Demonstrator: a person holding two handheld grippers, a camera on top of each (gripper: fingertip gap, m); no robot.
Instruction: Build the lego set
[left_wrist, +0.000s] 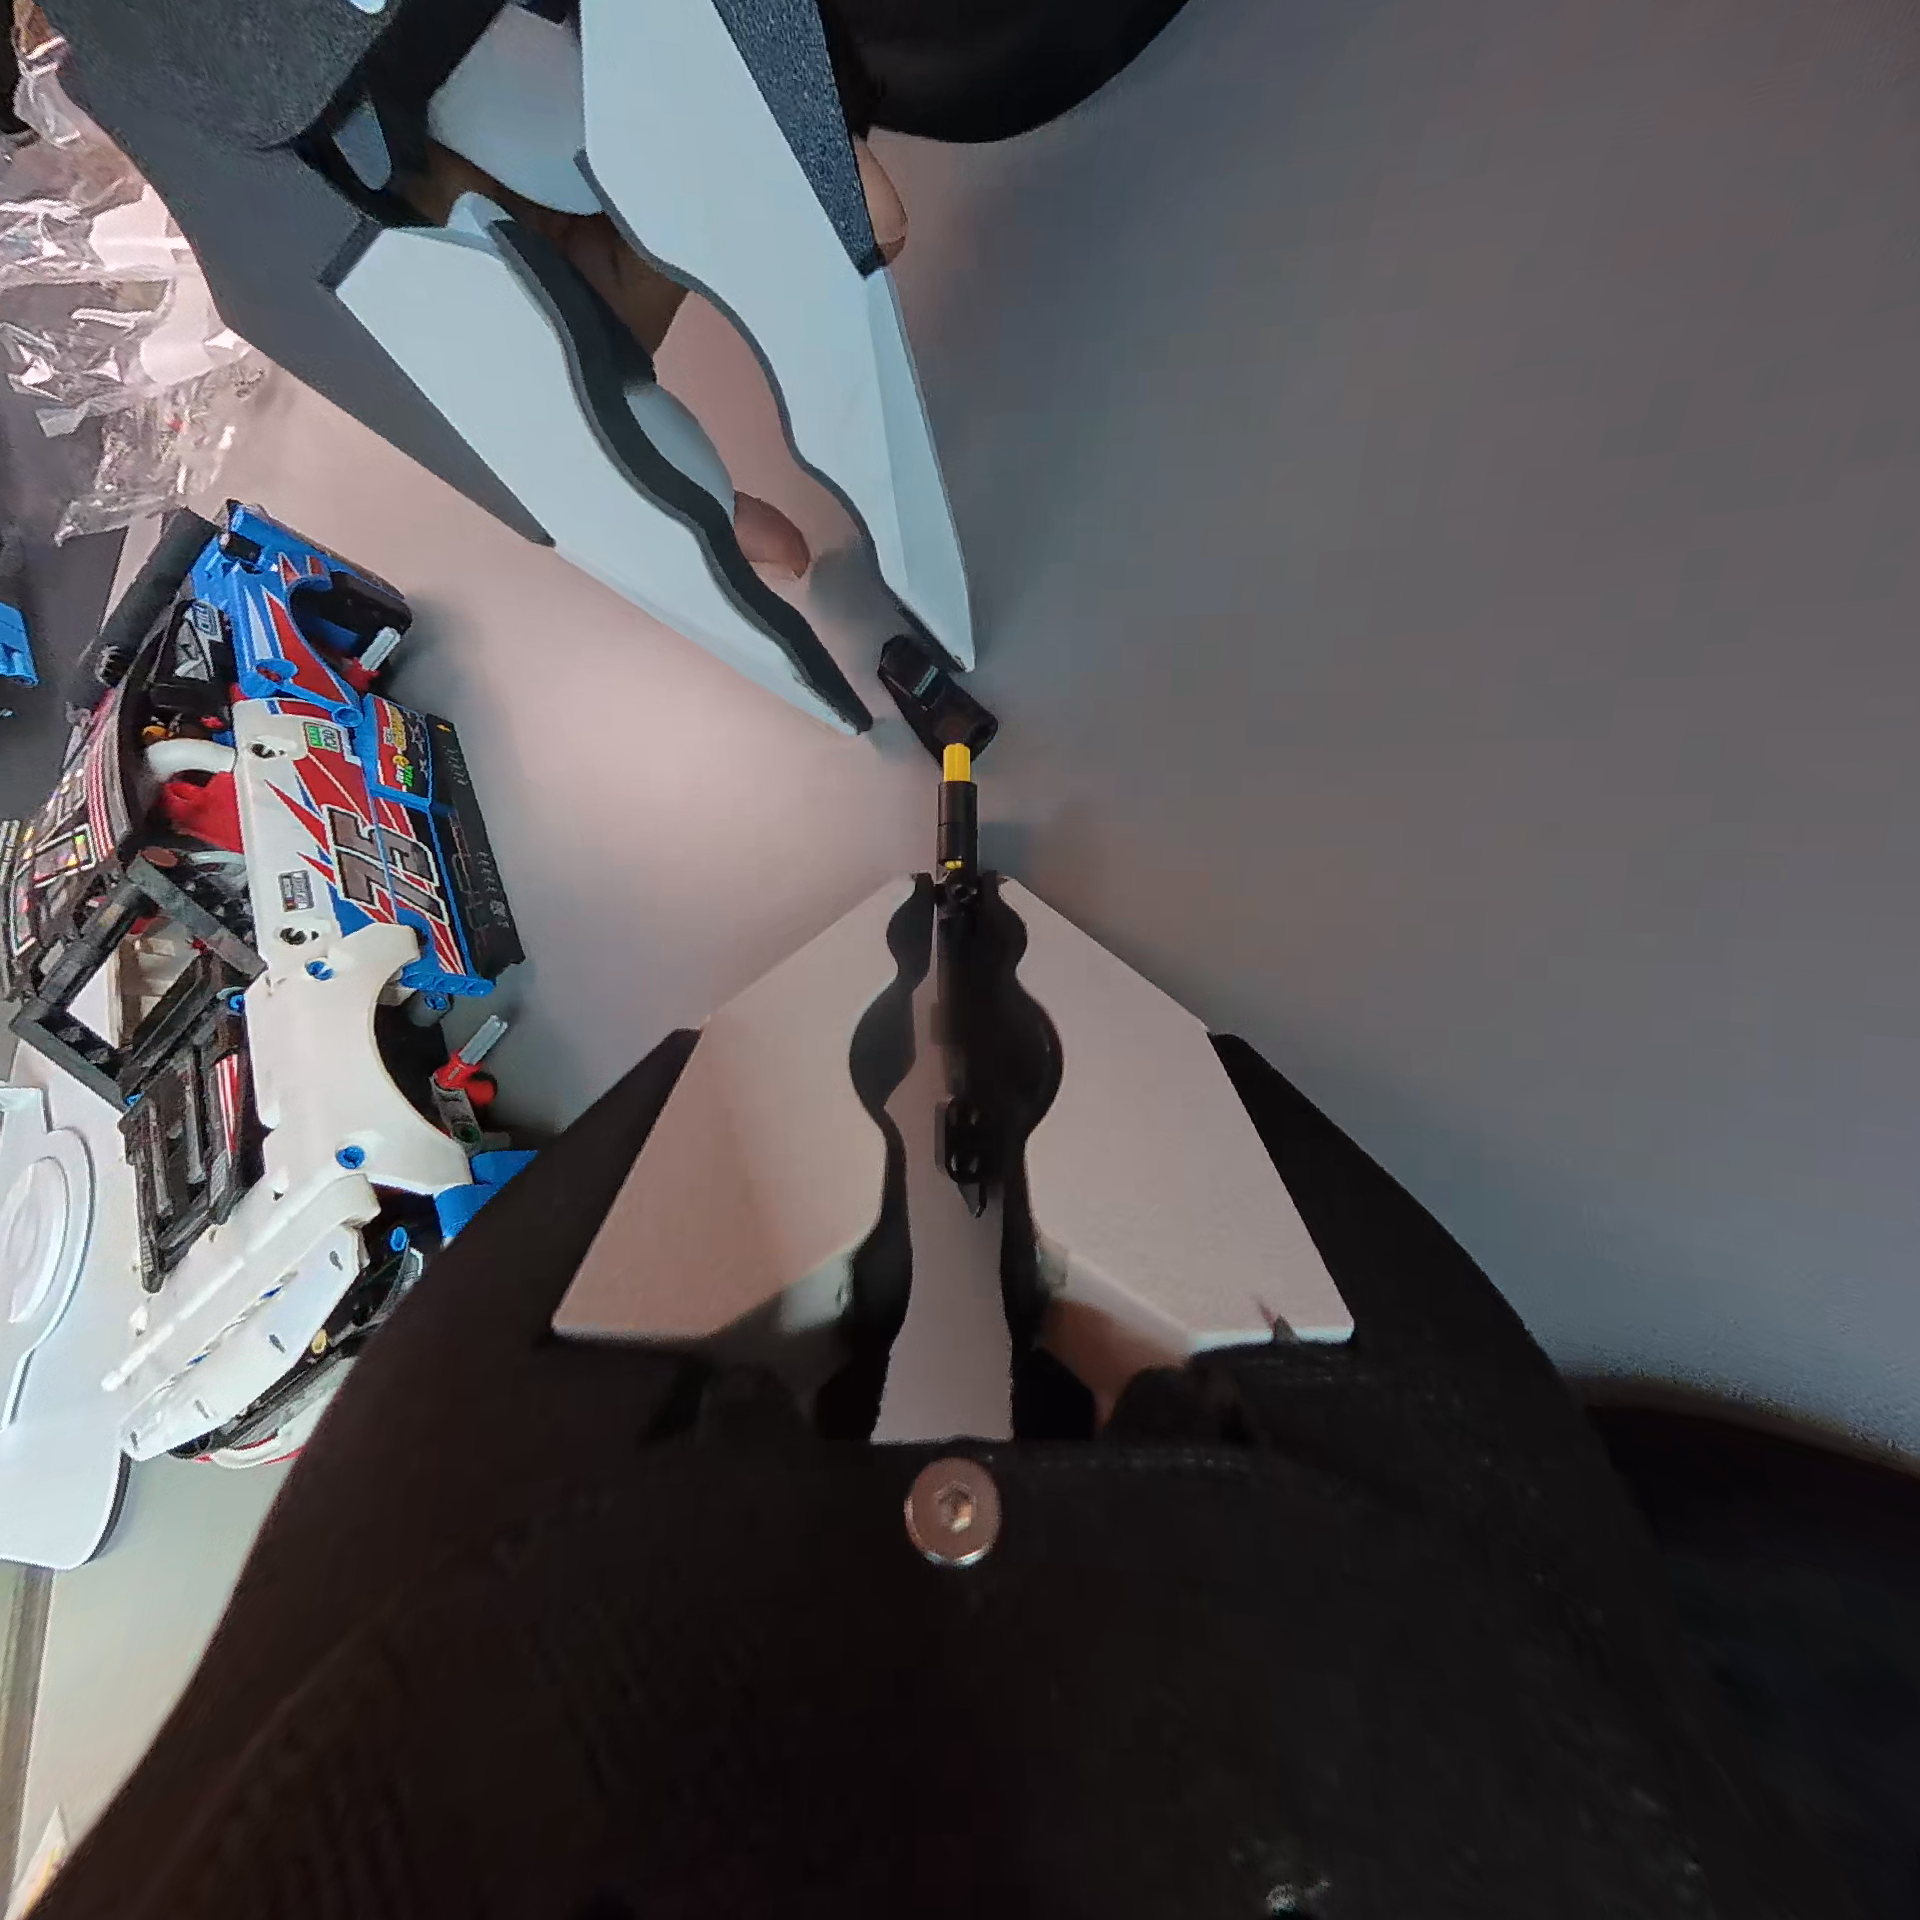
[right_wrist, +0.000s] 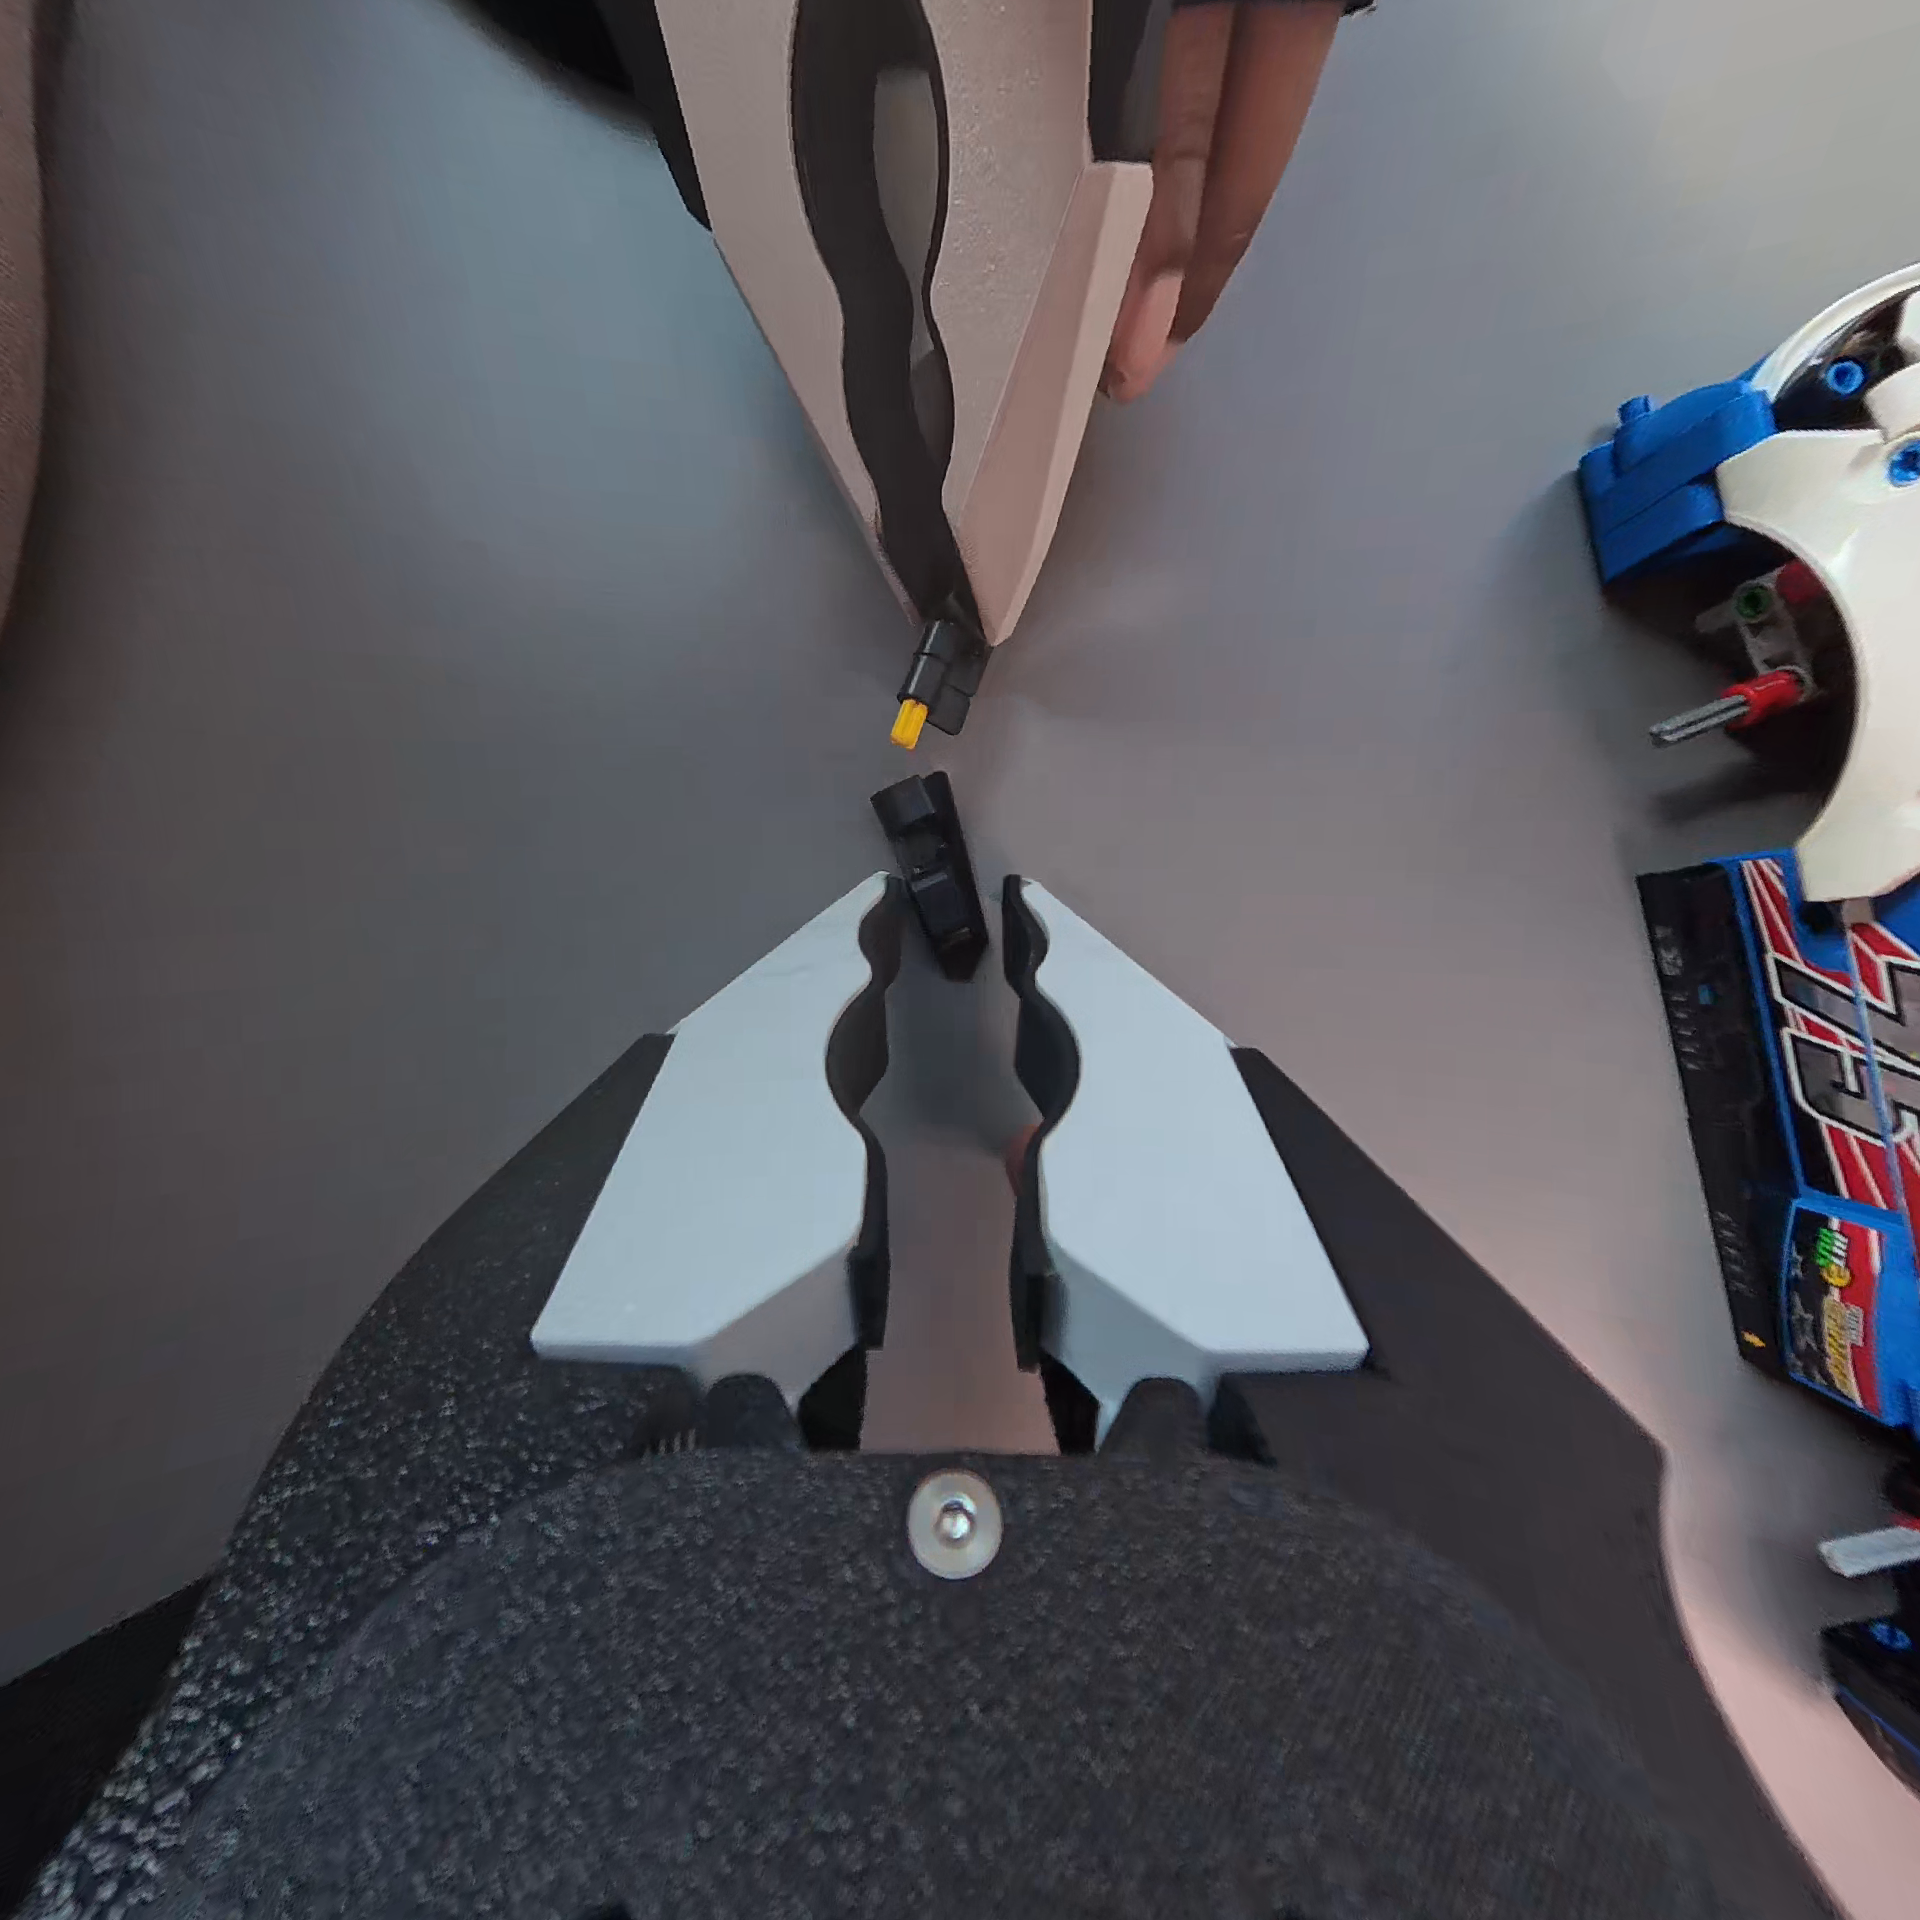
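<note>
Two claws are facing each other tip to tip over a smooth grey desk (right_wrist: 416, 623), each built of two pale, wedge-shaped fingers with wavy black rubbery inner pads and a rough, speckled black body behind them. The left claw (left_wrist: 956, 883) is sitting clamped on a slim black Lego assembly (left_wrist: 961, 997), whose front end is sticking out past the fingertips as a short black sleeve on one yellow axle (left_wrist: 955, 764). The right claw (right_wrist: 945, 883) is standing with its fingers apart, and one small black connector piece (right_wrist: 928, 873) is lying in the gap between its tips, close to the left-hand pad; whether that pad is touching it cannot be told. In the right wrist view the yellow tip is pointing toward the connector with a small gap between them, while in the left wrist view the two appear to be meeting. One partly built race car (left_wrist: 312, 914) is resting on the desk well off to the side, a glossy white, blue and red plastic shell with stickered panels over a black frame, and thin grey axles are jutting from its wheel arches. Crinkled clear plastic bags (left_wrist: 94, 343) are lying beyond the car.
</note>
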